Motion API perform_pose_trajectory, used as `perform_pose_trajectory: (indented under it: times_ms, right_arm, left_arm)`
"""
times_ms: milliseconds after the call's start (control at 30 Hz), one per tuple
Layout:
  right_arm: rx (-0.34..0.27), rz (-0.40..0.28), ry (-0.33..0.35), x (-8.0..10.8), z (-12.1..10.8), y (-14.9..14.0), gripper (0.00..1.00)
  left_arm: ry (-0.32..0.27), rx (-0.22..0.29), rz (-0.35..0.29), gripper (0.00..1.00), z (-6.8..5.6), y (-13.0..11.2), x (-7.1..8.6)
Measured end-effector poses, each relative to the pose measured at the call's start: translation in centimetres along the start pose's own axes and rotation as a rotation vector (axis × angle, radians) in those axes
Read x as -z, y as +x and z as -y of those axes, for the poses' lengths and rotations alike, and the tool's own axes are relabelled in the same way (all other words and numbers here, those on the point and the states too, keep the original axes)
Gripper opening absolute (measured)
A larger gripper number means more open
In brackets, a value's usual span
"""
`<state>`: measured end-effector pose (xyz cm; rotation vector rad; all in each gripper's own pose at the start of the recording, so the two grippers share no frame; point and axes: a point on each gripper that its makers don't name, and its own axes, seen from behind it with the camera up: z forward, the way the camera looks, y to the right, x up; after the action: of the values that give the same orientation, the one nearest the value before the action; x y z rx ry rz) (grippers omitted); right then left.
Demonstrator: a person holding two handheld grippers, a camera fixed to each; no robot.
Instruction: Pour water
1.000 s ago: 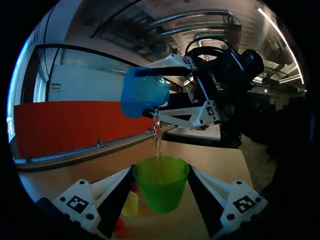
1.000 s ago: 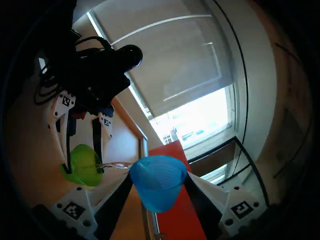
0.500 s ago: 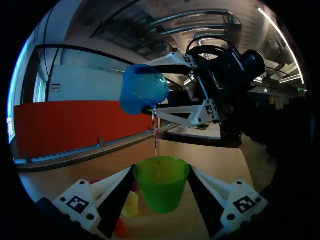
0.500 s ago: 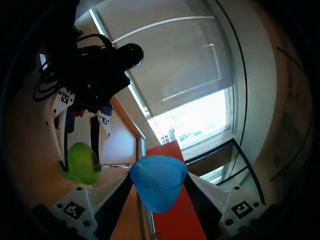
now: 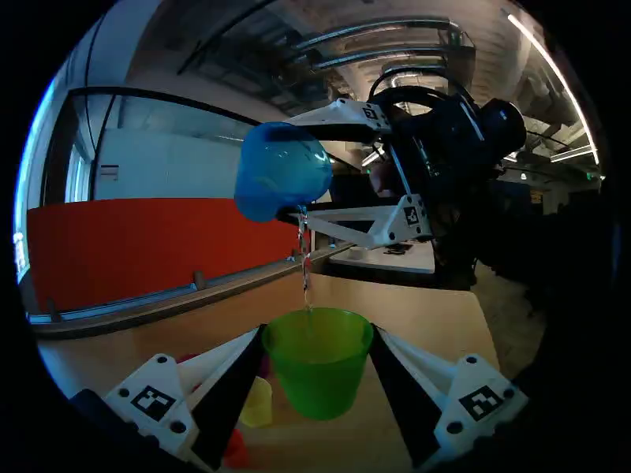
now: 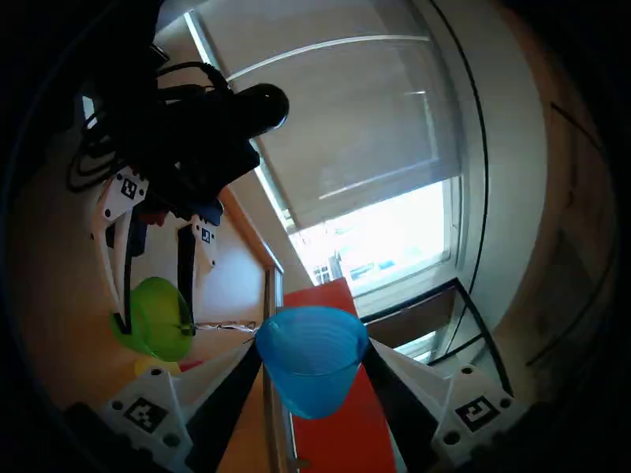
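While a thin thread of water (image 5: 303, 260) falls from the blue cup (image 5: 280, 169) into the green cup (image 5: 318, 370), I judge both to be light, thin-walled plastic that will flex if squeezed hard and turn slippery once wet. The safest hold looks to be across the middle of the wall, below the rim, and that is where each cup is pinched.

My left claw (image 5: 317, 347) is clenched on the green cup at the lower centre of the left gripper view, one finger pressing on each side, and it holds the cup upright above the tabletop (image 5: 442, 315). The green cup gets heavier as it fills, so I want that grip firm but not crushing. Its wall is translucent, but I cannot tell the water level inside.

My right claw (image 6: 311, 355) grasps the blue cup the same way at the lower centre of the right gripper view. In the left gripper view this cup hangs at upper centre, tipped well over with its lip directly above the green rim. The stream is narrow and broken, so I judge the blue cup to be close to empty and very light.

A small yellow cup (image 5: 256, 402) stands on the tabletop at lower left, just beside the left finger. I cannot see what it holds.
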<state>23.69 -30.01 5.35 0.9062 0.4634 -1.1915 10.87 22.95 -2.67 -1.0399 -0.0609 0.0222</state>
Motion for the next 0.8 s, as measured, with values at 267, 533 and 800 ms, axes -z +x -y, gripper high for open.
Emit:
perform_pose_trajectory:
  times_ms: [267,533,800]
  right_arm:
    - [0.026,0.003,-0.004,-0.12,-0.07,0.11,0.91]
    - [0.049,0.006,-0.008,-0.12,-0.31,0.21,0.91]
    - [0.069,0.005,-0.010,-0.10,-0.11,0.16,0.91]
  left_arm:
    - [0.000,0.003,-0.005,0.90,0.00,0.21,-0.02]
    - [0.000,0.002,-0.003,0.90,-0.01,0.16,-0.14]
    - [0.000,0.002,-0.003,0.90,0.00,0.12,-0.21]
